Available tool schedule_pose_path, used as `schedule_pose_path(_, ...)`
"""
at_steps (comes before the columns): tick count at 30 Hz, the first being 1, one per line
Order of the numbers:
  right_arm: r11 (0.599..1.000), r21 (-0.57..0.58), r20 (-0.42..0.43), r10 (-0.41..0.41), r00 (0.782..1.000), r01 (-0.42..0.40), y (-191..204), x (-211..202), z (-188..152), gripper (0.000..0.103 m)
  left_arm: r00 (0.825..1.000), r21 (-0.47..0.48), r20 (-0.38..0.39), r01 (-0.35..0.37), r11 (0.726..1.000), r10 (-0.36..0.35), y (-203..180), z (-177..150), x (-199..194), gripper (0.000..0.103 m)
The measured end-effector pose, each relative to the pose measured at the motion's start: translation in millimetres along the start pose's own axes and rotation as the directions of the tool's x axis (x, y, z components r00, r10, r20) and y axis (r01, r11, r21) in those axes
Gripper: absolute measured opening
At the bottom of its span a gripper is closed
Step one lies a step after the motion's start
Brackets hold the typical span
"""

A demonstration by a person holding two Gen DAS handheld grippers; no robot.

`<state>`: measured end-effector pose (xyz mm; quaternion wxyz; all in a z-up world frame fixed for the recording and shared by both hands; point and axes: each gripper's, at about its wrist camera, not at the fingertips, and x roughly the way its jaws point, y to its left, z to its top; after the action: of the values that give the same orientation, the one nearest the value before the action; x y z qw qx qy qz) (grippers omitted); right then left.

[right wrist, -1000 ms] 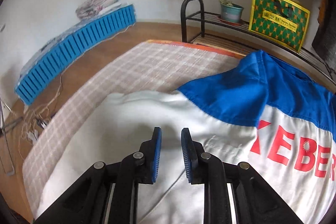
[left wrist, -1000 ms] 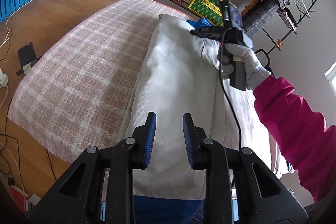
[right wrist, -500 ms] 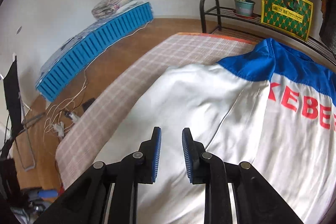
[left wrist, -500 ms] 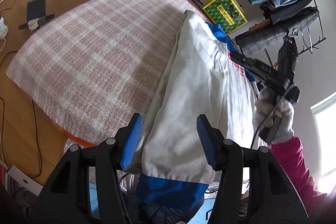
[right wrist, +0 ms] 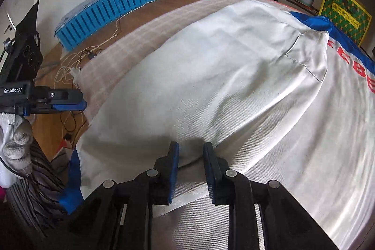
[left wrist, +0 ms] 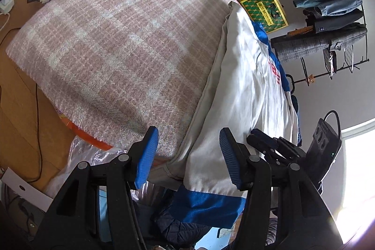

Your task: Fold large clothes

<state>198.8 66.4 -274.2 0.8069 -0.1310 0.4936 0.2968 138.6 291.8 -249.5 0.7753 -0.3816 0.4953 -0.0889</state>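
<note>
Jacket (left wrist: 243,86) lies lengthwise on the bed (left wrist: 117,39), blue collar end at upper right. Left tongs (left wrist: 187,156) spread over its hem; right tongs (right wrist: 190,168) slightly apart, pinching nothing.

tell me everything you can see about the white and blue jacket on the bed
The jacket is white, smooth woven-looking fabric with a blue upper band, a blue hem band and red lettering, only partly readable. A stitched rectangular patch sits near the blue band. It lies spread and slightly rumpled on the checked pink blanket, its hem hanging over the near edge. The right tongs appear to rest on its cloth, gripping nothing.
</note>
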Motion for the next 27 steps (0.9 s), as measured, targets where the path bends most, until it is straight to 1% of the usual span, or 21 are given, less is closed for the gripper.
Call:
schedule_pose_path(3, 0.999, 0.028, 0.004, 0.035, 0.999, -0.035, 1, -8, -3, 0.024, 1.0, 0.022, -0.011, 0.029, 0.999, -0.028, -5, 7, 5, 0.055)
schedule_pose_path(6, 0.999, 0.026, 0.006, 0.032, 0.999, -0.032, 4, -13, -8, 0.024, 0.999, 0.04, -0.038, 0.01, 0.999, -0.009, -10, 13, 18, 0.055)
schedule_pose_path(8, 0.997, 0.054, 0.001, 0.053, 0.999, -0.052, 0, -14, -9, 0.024, 0.999, 0.047, -0.053, 0.002, 0.999, 0.001, -11, 13, 24, 0.055)
schedule_pose_path(10, 0.992, 0.09, -0.003, 0.089, 0.996, -0.089, -4, -16, -7, 0.025, 0.999, 0.067, -0.051, 0.001, 0.998, 0.002, -13, 12, 24, 0.055)
schedule_pose_path(11, 0.988, 0.107, -0.003, 0.108, 0.994, -0.107, -6, -18, -6, 0.026, 0.999, 0.073, -0.053, 0.005, 0.997, -0.001, -14, 11, 25, 0.048)
schedule_pose_path(12, 0.985, 0.125, -0.003, 0.122, 0.993, -0.121, -8, -20, -3, 0.028, 0.998, 0.077, -0.064, 0.012, 0.997, -0.007, -15, 11, 27, 0.026)
schedule_pose_path(13, 0.981, 0.145, 0.0, 0.134, 0.991, -0.132, -10, -21, 2, 0.03, 0.997, 0.089, -0.082, 0.017, 0.996, -0.01, -17, 9, 31, 0.015)
schedule_pose_path(14, 0.976, 0.165, 0.005, 0.145, 0.989, -0.143, -13, -22, 8, 0.033, 0.996, 0.111, -0.086, 0.002, 0.994, 0.008, -20, 8, 34, 0.008)
schedule_pose_path(16, 0.966, 0.202, 0.017, 0.16, 0.987, -0.16, -14, -23, 23, 0.039, 0.997, 0.157, -0.068, -0.016, 0.987, 0.027, -28, 6, 34, 0.003)
schedule_pose_path(17, 0.963, 0.214, 0.02, 0.164, 0.986, -0.164, -15, -24, 31, 0.042, 0.998, 0.172, -0.06, -0.006, 0.985, 0.017, -32, 6, 31, 0.001)
schedule_pose_path(18, 0.961, 0.221, 0.02, 0.169, 0.985, -0.169, -14, -23, 40, 0.049, 0.999, 0.179, -0.052, 0.011, 0.984, -0.002, -36, 6, 29, 0.0)
schedule_pose_path(20, 0.96, 0.22, 0.012, 0.172, 0.985, -0.171, -8, -20, 60, 0.055, 1.0, 0.203, -0.025, 0.017, 0.979, -0.012, -42, 6, 22, 0.0)
schedule_pose_path(22, 0.962, 0.217, -0.013, 0.17, 0.985, -0.163, -1, -10, 80, 0.057, 1.0, 0.218, 0.0, -0.014, 0.976, 0.014, -45, 6, 20, 0.0)
schedule_pose_path(23, 0.964, 0.22, -0.029, 0.16, 0.987, -0.15, 3, -5, 89, 0.057, 0.999, 0.224, 0.022, -0.045, 0.974, 0.041, -45, 6, 19, 0.0)
schedule_pose_path(24, 0.966, 0.218, -0.046, 0.151, 0.988, -0.137, 7, -1, 97, 0.057, 0.996, 0.219, 0.043, -0.08, 0.973, 0.072, -43, 7, 17, 0.0)
schedule_pose_path(25, 0.968, 0.216, -0.061, 0.147, 0.987, -0.13, 10, 4, 103, 0.057, 0.995, 0.202, 0.047, -0.093, 0.975, 0.085, -39, 9, 17, 0.001)
schedule_pose_path(26, 0.967, 0.219, -0.077, 0.148, 0.986, -0.128, 13, 10, 107, 0.057, 0.996, 0.171, 0.032, -0.082, 0.982, 0.078, -32, 13, 18, 0.007)
schedule_pose_path(27, 0.967, 0.224, -0.096, 0.147, 0.985, -0.122, 15, 15, 109, 0.057, 0.998, 0.137, 0.016, -0.055, 0.989, 0.053, -24, 15, 18, 0.02)
